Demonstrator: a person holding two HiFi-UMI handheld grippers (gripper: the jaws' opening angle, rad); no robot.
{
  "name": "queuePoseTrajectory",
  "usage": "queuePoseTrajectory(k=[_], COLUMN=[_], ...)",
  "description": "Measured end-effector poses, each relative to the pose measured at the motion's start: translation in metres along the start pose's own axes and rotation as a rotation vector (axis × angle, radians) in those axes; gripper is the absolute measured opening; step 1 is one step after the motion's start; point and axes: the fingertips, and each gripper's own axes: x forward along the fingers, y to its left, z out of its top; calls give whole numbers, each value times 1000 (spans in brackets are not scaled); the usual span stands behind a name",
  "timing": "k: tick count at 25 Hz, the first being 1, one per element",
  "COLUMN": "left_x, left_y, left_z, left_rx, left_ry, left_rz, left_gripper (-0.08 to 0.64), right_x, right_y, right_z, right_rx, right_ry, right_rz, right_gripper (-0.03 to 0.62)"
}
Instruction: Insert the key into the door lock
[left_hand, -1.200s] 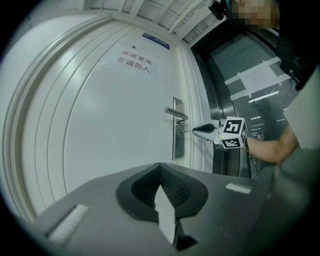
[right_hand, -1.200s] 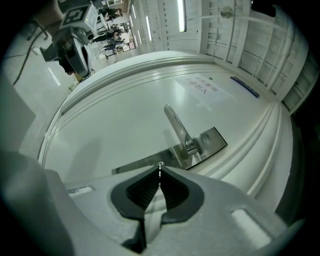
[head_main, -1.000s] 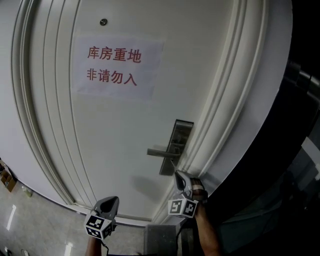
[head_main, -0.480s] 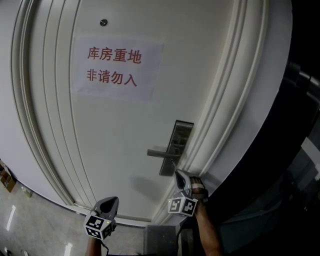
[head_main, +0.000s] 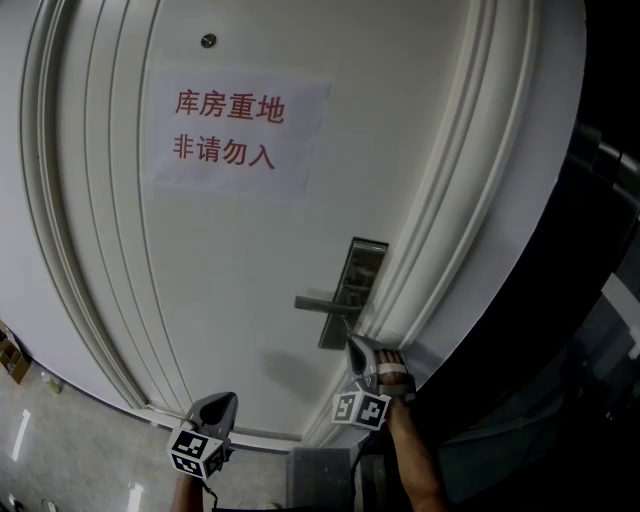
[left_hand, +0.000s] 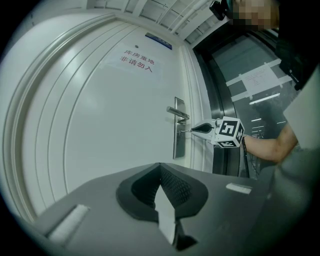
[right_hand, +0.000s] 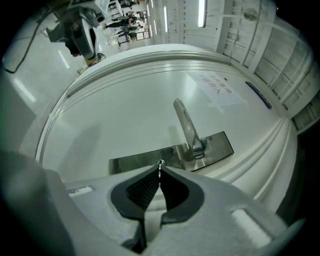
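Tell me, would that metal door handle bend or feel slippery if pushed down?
The door handle looks like solid metal, so probably stiff. Its shiny finish may be slippery. It likely pivots at the lock plate.

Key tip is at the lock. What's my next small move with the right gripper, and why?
Probably ease the right gripper straight forward, held level. Its jaws pinch the key, whose tip meets the keyhole in the lock plate, and blade shows outside the plate.
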Motion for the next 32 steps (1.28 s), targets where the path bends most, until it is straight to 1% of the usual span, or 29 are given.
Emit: queuePoseTrajectory(k=[12,22,32], left_x=[-1,-3,-3], left_y=[5,11,15], left_z=[-3,-4,-2], left_rx=[-16,-26,-32], left_ry=[-5,-11,-22], left_rz=[5,9,12], left_gripper=[3,3,3], right_x=[2,4,5], right_y=[3,8,8], right_z=[-2,4,6], right_rx=[-156,-211,-199], right_ry=[59,77,87], right_rz=[-8,-6,4], right_gripper=[11,11,11])
